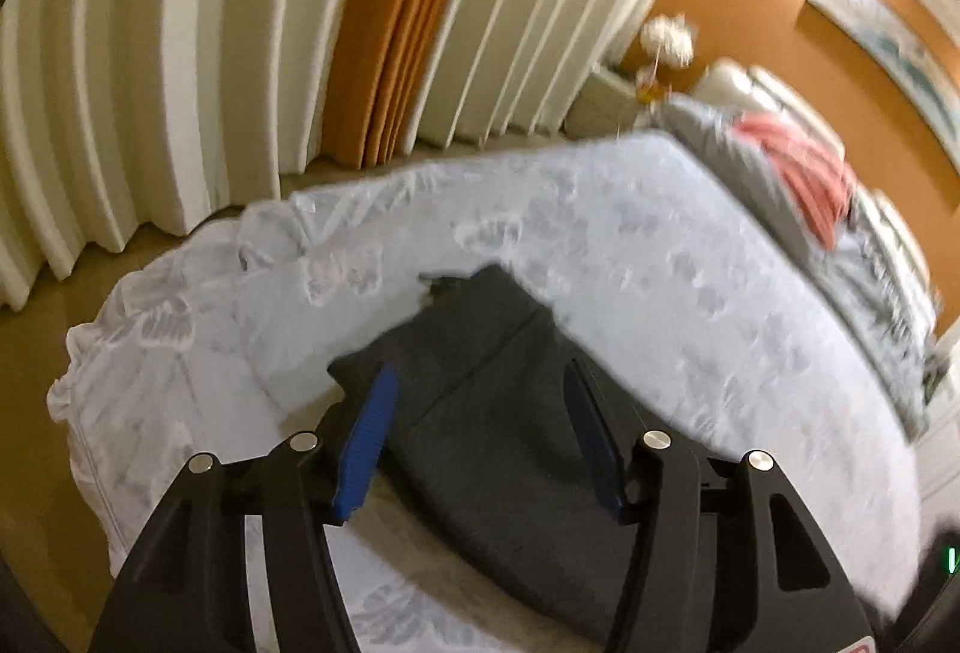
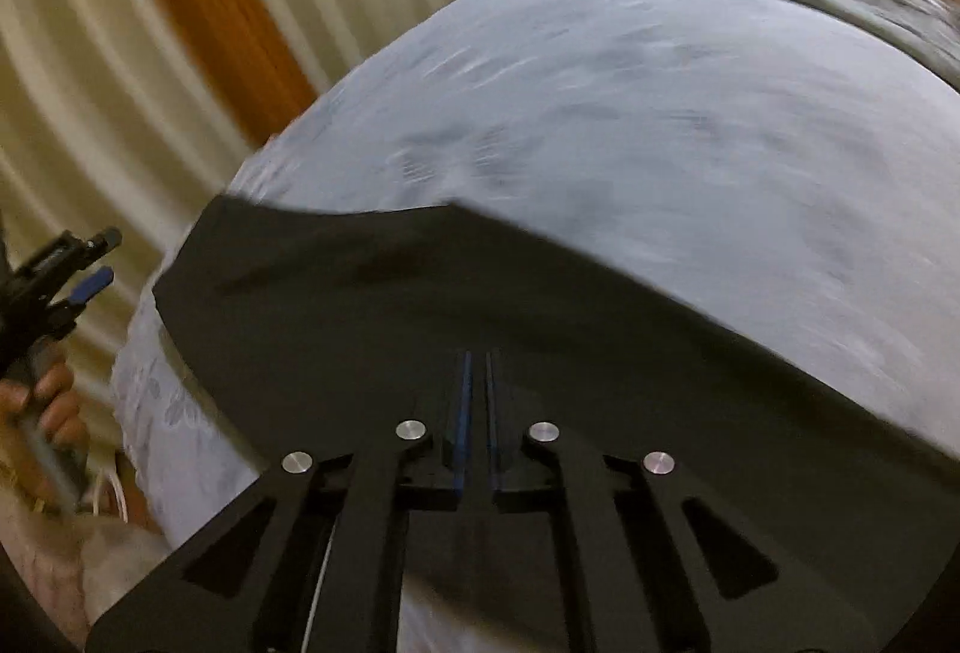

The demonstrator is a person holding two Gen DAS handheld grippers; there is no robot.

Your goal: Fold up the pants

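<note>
Dark grey pants [image 1: 480,413] lie on the pale patterned bed sheet [image 1: 660,257] near the bed's foot. My left gripper [image 1: 480,383] is open above them, its blue pads [image 1: 366,443] spread wide and holding nothing. In the right wrist view the pants [image 2: 480,293] spread across the lower frame. My right gripper [image 2: 478,359] is shut with its pads pressed together on the pants' fabric. The left gripper also shows in the right wrist view [image 2: 90,269], held in a hand off the bed's left side.
A grey blanket [image 1: 780,185] with a pink cloth [image 1: 804,161] lies at the bed's head. Cream and orange curtains [image 1: 384,23] hang beyond the bed. The floor [image 1: 36,413] lies left of the bed. The frames are blurred by motion.
</note>
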